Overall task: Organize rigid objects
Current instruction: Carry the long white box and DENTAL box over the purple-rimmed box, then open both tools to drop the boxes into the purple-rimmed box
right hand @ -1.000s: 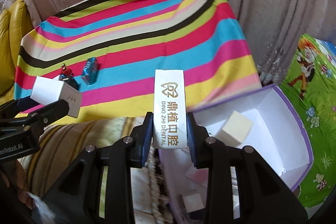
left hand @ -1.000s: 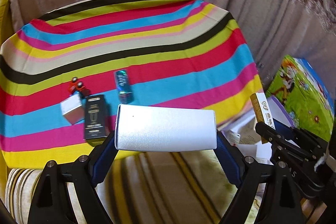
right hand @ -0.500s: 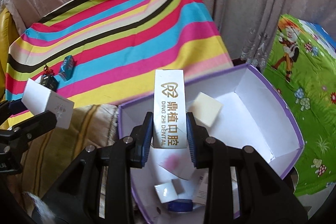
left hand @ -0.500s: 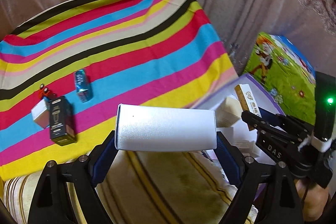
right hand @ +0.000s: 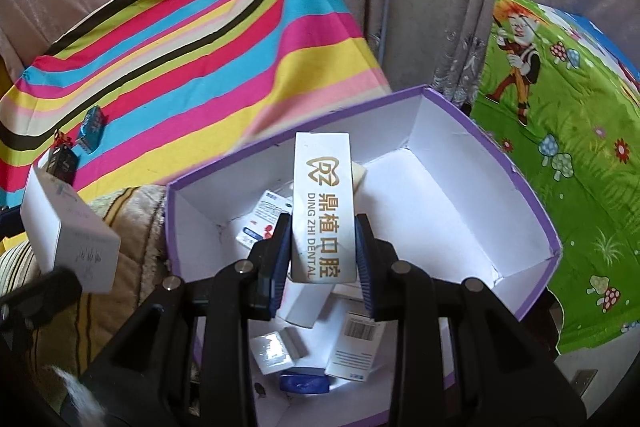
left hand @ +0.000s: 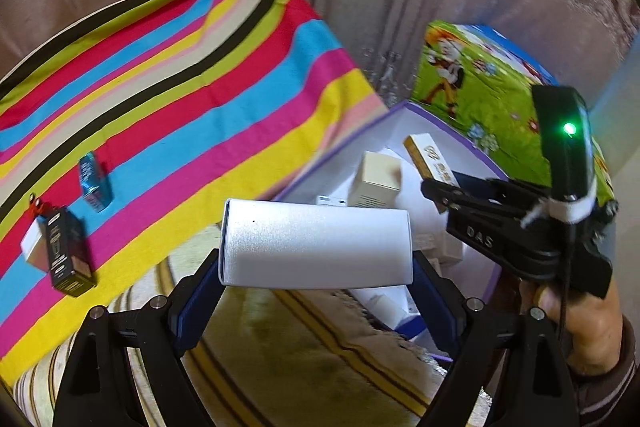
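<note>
My left gripper (left hand: 316, 267) is shut on a wide white box (left hand: 316, 247), held crosswise above a beige striped cushion (left hand: 280, 347). My right gripper (right hand: 322, 251) is shut on a tall white box printed "DING ZHI DENTAL" (right hand: 322, 207) and hangs over the open purple-rimmed carton (right hand: 500, 155). Several small boxes lie in that carton. The left wrist view shows the right gripper (left hand: 436, 187) and its dental box (left hand: 430, 157) over the carton (left hand: 344, 147). The wide white box (right hand: 68, 235) shows at the left of the right wrist view.
On the striped cloth (left hand: 200, 87) lie a black box (left hand: 66, 251), a teal box (left hand: 94, 181), a small white box (left hand: 30, 247) and a red item (left hand: 36, 203). A green cartoon-print cover (right hand: 560, 131) lies right of the carton. Curtains hang behind.
Both grippers have swung right, away from the striped cloth. The purple carton has come under the right gripper's dental box. Both grips are unchanged.
</note>
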The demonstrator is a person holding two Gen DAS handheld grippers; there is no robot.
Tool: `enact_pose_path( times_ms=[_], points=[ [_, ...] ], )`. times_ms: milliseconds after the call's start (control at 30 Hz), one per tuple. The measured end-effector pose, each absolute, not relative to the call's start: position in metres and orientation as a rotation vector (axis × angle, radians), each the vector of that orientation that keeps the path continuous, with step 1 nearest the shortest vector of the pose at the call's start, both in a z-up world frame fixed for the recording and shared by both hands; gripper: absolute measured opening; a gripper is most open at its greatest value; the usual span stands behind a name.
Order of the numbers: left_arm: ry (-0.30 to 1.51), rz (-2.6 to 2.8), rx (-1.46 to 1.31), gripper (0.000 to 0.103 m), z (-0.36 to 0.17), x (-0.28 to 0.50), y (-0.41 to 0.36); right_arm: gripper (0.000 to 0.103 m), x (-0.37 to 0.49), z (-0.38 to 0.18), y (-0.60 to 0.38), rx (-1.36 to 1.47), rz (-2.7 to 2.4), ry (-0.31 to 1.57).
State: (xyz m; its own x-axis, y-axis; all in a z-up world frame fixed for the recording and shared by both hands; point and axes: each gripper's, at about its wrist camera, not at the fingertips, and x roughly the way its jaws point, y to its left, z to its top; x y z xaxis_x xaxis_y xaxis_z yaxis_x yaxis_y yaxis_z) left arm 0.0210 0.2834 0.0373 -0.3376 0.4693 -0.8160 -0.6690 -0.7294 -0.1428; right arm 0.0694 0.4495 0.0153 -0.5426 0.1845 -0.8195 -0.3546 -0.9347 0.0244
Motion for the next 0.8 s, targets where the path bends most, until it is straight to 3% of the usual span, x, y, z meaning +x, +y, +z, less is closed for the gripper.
enact_pose_path(
  times_ms=[567, 600, 633, 700, 800],
  points=[
    [0.32, 1.874, -1.093, 0.091, 0.039, 0.051, 0.314, 0.036, 0.081, 0.016, 0.479, -1.257, 2.409, 0.32],
    [0.334, 1.863, -1.092, 0.092, 0.039, 0.054, 0.316, 0.044, 0.081, 0.016, 0.48, -1.255, 2.402, 0.325],
    [0.341, 1.86, -1.091, 0.092, 0.038, 0.055, 0.317, 0.06, 0.081, 0.016, 0.482, -1.25, 2.393, 0.334],
    [0.342, 1.858, -1.098, 0.093, 0.037, 0.055, 0.317, 0.074, 0.083, 0.018, 0.484, -1.226, 2.394, 0.346],
    [0.318, 1.868, -1.114, 0.093, 0.037, 0.053, 0.315, 0.074, 0.083, 0.021, 0.482, -1.216, 2.408, 0.34]
  ],
)
